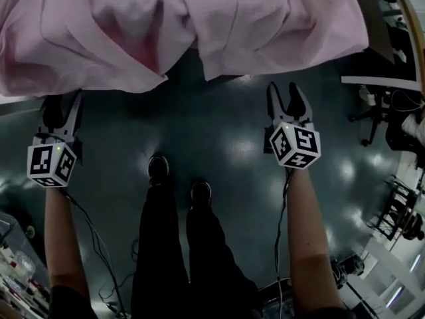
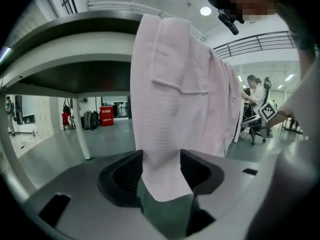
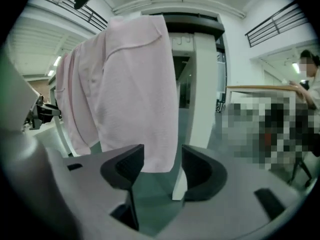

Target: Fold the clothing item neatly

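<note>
The pale pink, finely ribbed fabric garment [image 1: 199, 25] was draped over the edge of the grey desk [image 2: 75, 49], with its loose ends hung down towards the dark glossy floor [image 1: 212, 131]. One hanging end was seen between the jaws of the left gripper [image 1: 62, 105] and a hem between those of the right gripper [image 1: 284, 95]. Both pairs of jaws were spread wide and nothing was clamped. The main risk was judged to be a shallow or uneven bite. If only one layer or the very tip were caught, the cloth could be lost on lifting, or the whole garment could be dragged off the desk onto the floor. The white desk leg [image 3: 200, 109] was seen just behind the right hem and could be struck. The person's black shoes [image 1: 158, 168] and a dark office chair [image 1: 372, 118] were seen well apart from the cloth.
</note>
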`<act>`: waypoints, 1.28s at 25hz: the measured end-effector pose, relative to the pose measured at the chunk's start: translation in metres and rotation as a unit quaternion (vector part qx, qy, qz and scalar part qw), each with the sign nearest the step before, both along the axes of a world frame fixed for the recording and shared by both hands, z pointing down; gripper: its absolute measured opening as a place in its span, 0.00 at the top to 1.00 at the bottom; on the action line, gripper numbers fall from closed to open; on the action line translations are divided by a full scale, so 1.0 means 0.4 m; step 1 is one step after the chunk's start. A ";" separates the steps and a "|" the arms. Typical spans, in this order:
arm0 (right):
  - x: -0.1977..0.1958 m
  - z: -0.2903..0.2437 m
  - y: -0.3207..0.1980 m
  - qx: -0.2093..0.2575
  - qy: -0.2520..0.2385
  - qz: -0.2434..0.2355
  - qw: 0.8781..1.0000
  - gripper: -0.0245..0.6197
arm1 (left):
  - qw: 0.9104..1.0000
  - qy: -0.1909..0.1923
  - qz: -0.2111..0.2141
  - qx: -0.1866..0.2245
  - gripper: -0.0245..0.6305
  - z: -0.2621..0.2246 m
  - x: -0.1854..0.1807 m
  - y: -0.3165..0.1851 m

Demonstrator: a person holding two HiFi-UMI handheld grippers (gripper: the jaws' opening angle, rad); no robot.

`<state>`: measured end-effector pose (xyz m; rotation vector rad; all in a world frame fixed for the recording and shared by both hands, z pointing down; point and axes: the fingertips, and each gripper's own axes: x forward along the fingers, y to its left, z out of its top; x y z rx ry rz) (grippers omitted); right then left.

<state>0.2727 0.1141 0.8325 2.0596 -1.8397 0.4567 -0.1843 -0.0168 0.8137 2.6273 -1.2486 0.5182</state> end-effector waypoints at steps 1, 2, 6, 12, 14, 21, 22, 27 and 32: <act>0.001 0.015 -0.025 -0.002 -0.002 -0.016 1.000 0.64 | 1.000 0.001 0.005 -0.008 0.63 0.017 0.008 -0.004; 0.006 0.032 -0.047 -0.008 -0.002 -0.030 0.999 0.64 | 1.000 0.002 0.010 -0.018 0.63 0.031 0.020 -0.008; 0.046 0.098 -0.102 -0.025 -0.001 -0.033 0.999 0.64 | 0.998 -0.022 0.040 -0.041 0.63 0.087 0.057 -0.006; 0.015 0.096 -0.082 -0.023 -0.025 -0.027 0.999 0.77 | 0.997 -0.030 0.036 -0.062 0.94 0.093 0.023 0.046; 0.007 0.075 -0.061 -0.028 -0.014 -0.023 0.999 0.96 | 0.996 -0.029 0.042 -0.072 0.94 0.083 0.016 0.079; 0.019 0.077 -0.039 -0.062 -0.025 -0.053 0.996 0.73 | 0.996 -0.028 0.035 -0.084 0.94 0.040 0.008 0.189; 0.022 0.082 -0.051 -0.065 -0.022 -0.059 0.996 0.71 | 0.996 -0.027 0.032 -0.084 0.94 0.038 0.003 0.197; 0.046 0.097 -0.115 -0.076 0.014 -0.079 0.994 0.68 | 0.994 -0.003 0.010 -0.104 0.94 0.048 -0.028 0.221; 0.010 0.024 -0.086 -0.075 0.023 -0.075 0.994 0.97 | 0.993 -0.019 0.015 -0.114 0.94 0.023 -0.027 0.239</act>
